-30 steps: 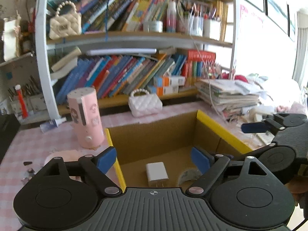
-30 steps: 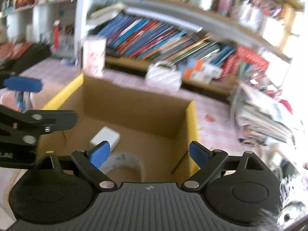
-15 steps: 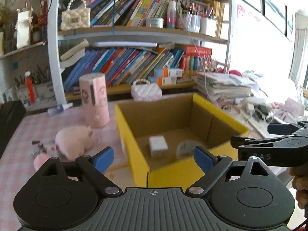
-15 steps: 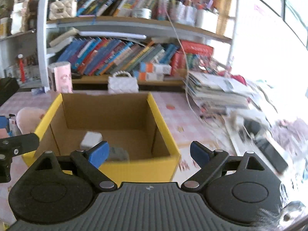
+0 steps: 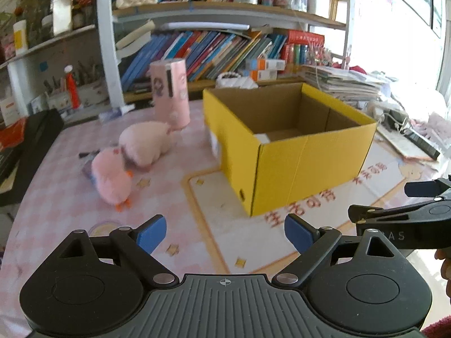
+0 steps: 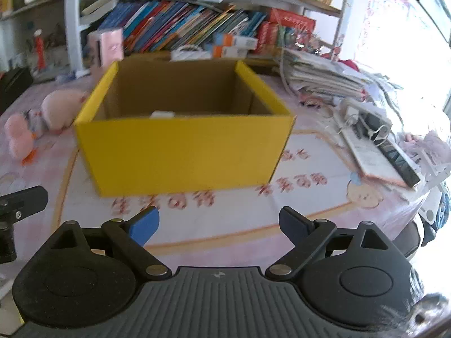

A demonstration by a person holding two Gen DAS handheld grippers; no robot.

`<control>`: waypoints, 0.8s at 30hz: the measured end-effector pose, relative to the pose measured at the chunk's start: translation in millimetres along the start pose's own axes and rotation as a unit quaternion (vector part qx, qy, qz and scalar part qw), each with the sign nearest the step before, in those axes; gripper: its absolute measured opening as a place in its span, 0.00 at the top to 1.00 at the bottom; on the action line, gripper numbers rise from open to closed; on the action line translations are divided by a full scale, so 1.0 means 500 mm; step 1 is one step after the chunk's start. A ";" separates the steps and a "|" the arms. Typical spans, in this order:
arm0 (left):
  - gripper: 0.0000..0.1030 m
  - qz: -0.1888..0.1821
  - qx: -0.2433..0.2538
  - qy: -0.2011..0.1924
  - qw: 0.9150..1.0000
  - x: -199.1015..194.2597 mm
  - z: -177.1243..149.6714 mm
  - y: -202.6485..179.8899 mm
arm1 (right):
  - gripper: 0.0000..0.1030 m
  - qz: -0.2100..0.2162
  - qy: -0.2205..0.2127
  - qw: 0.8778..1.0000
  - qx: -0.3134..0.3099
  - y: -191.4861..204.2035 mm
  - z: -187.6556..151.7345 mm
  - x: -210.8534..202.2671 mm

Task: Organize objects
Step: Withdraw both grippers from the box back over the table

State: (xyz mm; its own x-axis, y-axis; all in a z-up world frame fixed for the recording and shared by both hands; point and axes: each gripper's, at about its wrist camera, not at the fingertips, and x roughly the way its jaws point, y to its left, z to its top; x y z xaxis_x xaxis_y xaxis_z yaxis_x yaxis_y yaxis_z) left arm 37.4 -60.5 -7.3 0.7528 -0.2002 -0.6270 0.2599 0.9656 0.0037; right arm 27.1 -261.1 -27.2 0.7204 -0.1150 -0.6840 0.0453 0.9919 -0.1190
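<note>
A yellow cardboard box [image 5: 315, 166] [image 6: 180, 152] stands open on the pink checked table. A white block [image 5: 262, 138] [image 6: 162, 114] shows just over its rim. Two pink plush toys [image 5: 112, 177] [image 5: 145, 143] lie left of the box, also in the right wrist view [image 6: 18, 138] [image 6: 60, 108]. A pink cylinder [image 5: 170, 93] stands behind them. My left gripper [image 5: 222, 232] is open and empty, in front of the box. My right gripper [image 6: 220, 225] is open and empty, facing the box's front wall.
Bookshelves [image 5: 214, 48] full of books line the back. A white quilted purse [image 5: 236, 81] sits behind the box. Stacked papers [image 6: 324, 76] and cables [image 6: 372, 129] lie to the right. A black case [image 5: 25, 146] is at the left edge.
Both grippers have pulled back from over the box towards the table's near edge. The box now appears whole and farther away. Both stayed open.
</note>
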 end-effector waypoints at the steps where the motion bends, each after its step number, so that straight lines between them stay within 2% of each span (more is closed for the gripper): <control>1: 0.10 0.002 -0.002 0.002 1.000 -0.005 -0.005 0.005 | 0.10 0.002 0.002 1.000 -0.003 0.008 -0.005 -0.004; 24: 0.10 0.037 -0.001 0.027 0.999 -0.106 -0.093 0.093 | 0.08 0.063 0.015 0.997 -0.031 0.151 -0.070 -0.085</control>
State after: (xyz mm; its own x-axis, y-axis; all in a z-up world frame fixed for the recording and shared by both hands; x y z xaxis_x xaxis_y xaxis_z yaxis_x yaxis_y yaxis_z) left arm -18.4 2.9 -10.2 0.7362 -0.1182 -0.6663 0.2027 0.9779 0.0506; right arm -24.5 -183.2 -32.4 0.6965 0.0074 -0.7175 -0.0874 0.9934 -0.0746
